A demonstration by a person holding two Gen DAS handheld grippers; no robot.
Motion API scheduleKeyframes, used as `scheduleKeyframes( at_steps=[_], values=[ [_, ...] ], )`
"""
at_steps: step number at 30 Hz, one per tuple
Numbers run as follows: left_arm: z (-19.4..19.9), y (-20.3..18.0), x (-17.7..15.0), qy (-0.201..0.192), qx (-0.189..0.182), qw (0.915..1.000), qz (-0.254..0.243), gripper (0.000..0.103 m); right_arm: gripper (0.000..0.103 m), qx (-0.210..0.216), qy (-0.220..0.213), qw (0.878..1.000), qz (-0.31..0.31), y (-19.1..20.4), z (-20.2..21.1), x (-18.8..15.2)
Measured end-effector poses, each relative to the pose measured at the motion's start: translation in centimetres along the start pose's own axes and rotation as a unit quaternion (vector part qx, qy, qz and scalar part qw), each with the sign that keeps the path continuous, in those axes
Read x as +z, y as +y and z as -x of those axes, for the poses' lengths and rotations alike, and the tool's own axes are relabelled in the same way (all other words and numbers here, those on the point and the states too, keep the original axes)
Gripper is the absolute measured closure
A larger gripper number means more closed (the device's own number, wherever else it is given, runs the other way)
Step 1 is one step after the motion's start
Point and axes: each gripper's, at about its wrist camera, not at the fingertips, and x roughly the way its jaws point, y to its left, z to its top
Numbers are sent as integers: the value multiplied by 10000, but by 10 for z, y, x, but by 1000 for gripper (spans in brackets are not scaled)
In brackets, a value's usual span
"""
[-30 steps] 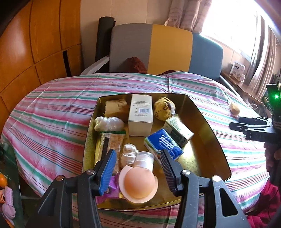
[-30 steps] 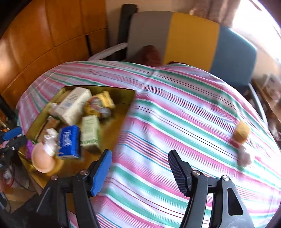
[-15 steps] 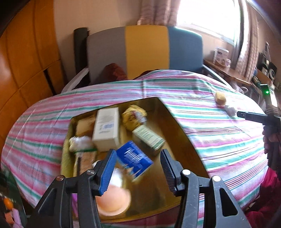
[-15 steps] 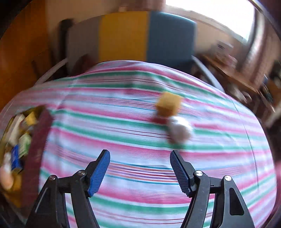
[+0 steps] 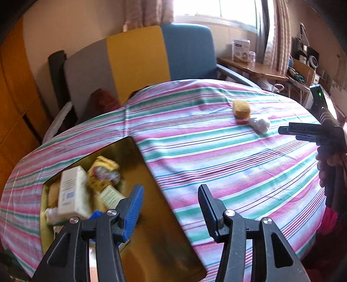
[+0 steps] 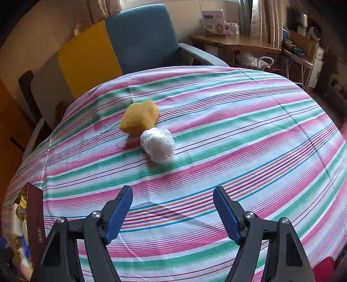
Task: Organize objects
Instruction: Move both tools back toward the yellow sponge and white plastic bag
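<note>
Right gripper (image 6: 172, 213) hangs over the striped tablecloth (image 6: 238, 134) with nothing between its jaws, which have just been spreading wider. The yellow sponge (image 6: 138, 117) and white wrapped bundle (image 6: 157, 145) sit touching just ahead of it. Left gripper (image 5: 170, 209) is parted and empty too, over the edge of the gold tray (image 5: 156, 238) full of packets.

Daylight pours in from the window (image 5: 219, 9) at the top, blown out to white in the left wrist view. The room is warm and fairly bright. Fisheye bending curves the striped tablecloth (image 6: 216, 121), and corners fall dark. Items in the gold tray (image 5: 151, 217) smear with motion blur.
</note>
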Motion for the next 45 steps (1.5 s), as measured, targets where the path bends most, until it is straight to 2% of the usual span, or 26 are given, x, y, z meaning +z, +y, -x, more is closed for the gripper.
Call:
scheduleKeyframes(
  at_steps=[15,21,26,30,37,43,45],
  values=[
    [-46,-42,32,273,-368,9987,-227,51,21,199,32,9988,-440,-12,6,1],
    [-68,-54,50,389,-583,9974,-152,51,21,252,62,9973,-686,-20,5,3],
    [-89,-63,78,484,-929,9945,87,50,21,263,64,9952,-937,-28,5,4],
    [-109,-76,102,580,-1248,9902,245,41,21,285,101,9929,-1147,-36,5,4],
    [-153,-112,145,722,-1595,9842,266,35,19,361,162,9901,-1350,-44,5,5],
    [-189,-157,178,606,-1515,9864,-196,22,18,522,290,9881,-1418,-44,4,3],
    [-204,-175,187,662,-1503,9855,-426,22,18,562,317,9877,-1425,-44,3,2]
  ],
)
